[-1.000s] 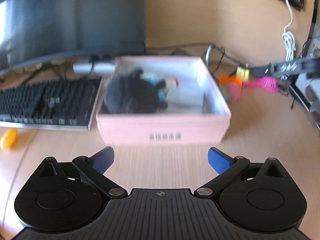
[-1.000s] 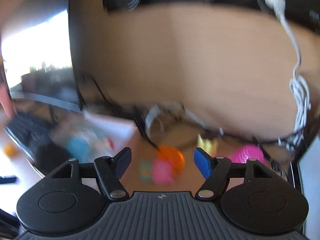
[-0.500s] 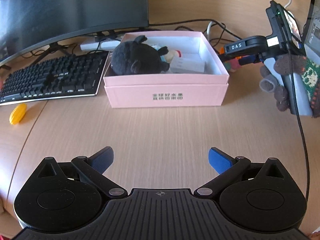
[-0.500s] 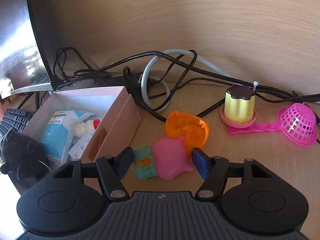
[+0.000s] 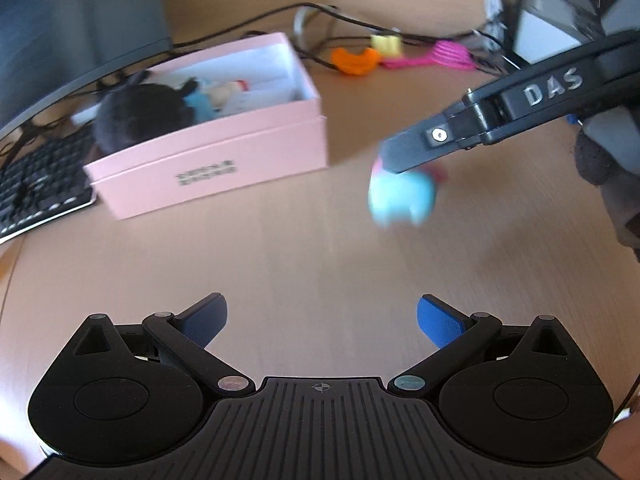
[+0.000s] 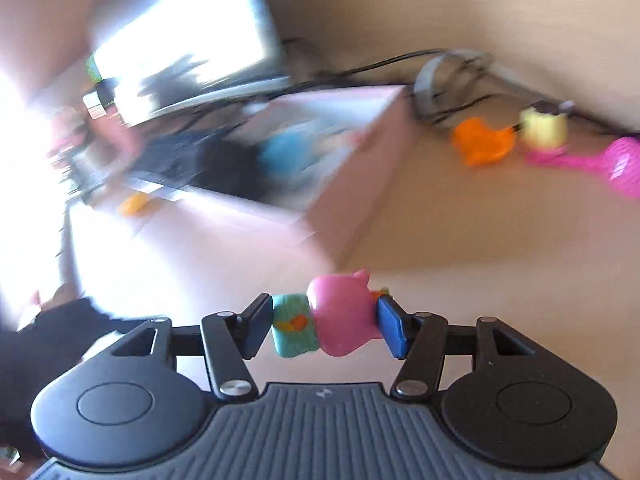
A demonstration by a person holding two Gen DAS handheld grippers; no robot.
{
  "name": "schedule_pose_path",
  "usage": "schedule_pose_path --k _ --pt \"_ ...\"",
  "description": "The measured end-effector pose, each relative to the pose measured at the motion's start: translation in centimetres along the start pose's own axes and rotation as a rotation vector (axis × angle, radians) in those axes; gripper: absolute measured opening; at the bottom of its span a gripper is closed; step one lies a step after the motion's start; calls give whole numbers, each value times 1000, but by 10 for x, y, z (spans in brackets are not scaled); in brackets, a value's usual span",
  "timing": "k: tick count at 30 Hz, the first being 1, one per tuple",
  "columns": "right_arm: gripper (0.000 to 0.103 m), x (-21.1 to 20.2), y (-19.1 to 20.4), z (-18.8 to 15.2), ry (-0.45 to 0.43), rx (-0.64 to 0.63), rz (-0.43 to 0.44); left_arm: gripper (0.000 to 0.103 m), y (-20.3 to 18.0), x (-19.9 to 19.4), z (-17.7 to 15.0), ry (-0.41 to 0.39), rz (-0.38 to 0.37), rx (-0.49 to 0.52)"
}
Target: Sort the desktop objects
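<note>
Two blue-padded fingers of the right gripper (image 6: 324, 326) pinch a glossy pink-and-teal plastic toy (image 6: 320, 324) above the pale woodgrain desk (image 6: 480, 248), near the matte pink cardboard box (image 5: 216, 160); the left gripper (image 5: 322, 318) is spread, empty.

Each gripper is built on a black, ribbed plastic base flanked by two round black housings with a shallow disc pressed into each. On the left gripper (image 5: 322, 316) and the right gripper (image 6: 323, 324) alike, black link arms with silver pivot screws carry blue, finely textured pads (image 5: 438, 322). Seen from the left wrist camera, the right gripper's black finger arm bears raised grey letters "DAS" (image 5: 552, 88) and a small silver screw, and the hand behind it wears a dark knitted glove (image 5: 604, 164).
</note>
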State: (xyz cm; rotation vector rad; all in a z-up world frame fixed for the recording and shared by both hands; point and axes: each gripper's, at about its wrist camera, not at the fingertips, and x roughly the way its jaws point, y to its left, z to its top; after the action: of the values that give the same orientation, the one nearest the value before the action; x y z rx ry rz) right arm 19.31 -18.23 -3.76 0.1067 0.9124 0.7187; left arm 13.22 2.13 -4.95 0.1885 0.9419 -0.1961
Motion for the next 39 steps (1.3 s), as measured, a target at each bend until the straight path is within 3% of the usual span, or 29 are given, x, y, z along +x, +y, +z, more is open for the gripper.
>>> schedule_pose_path --k 2,5,9,14,15,17,20,23,25,26,28,32,39 --pt "64 -4 3 1 -26 -17 -21 103 -5 4 0 7 1 21" --pt "64 -7 -10 16 -91 2 -134 103 -5 8 0 15 22 31" --pt "64 -4 -41 41 -195 22 -375 103 9 10 -3 31 68 -20" --pt "64 14 -91 66 -304 95 -672 103 35 1 -8 40 71 -92" --pt "64 18 -104 70 -327 142 -753 103 40 -2 -9 43 67 -112" --pt "68 22 -133 77 -363 278 -829 103 50 -6 -12 49 59 -150" --pt "70 32 -161 86 -390 347 -865 103 62 -12 -16 50 64 -187" --pt "70 53 -181 100 -338 345 -896 103 70 -20 -21 43 71 -206" --pt "66 56 -190 99 -314 371 -891 103 75 -22 -23 39 66 -215" --pt "58 53 -190 96 -319 381 -890 103 77 -24 -24 37 58 -217" --pt "56 41 -186 91 -356 422 -846 103 77 -22 -23 34 34 -212" --pt "55 11 -156 75 -406 404 -792 103 65 -16 -15 20 -32 -159" --pt "56 -53 -79 23 -425 268 -561 103 21 -6 10 -35 -111 -20"
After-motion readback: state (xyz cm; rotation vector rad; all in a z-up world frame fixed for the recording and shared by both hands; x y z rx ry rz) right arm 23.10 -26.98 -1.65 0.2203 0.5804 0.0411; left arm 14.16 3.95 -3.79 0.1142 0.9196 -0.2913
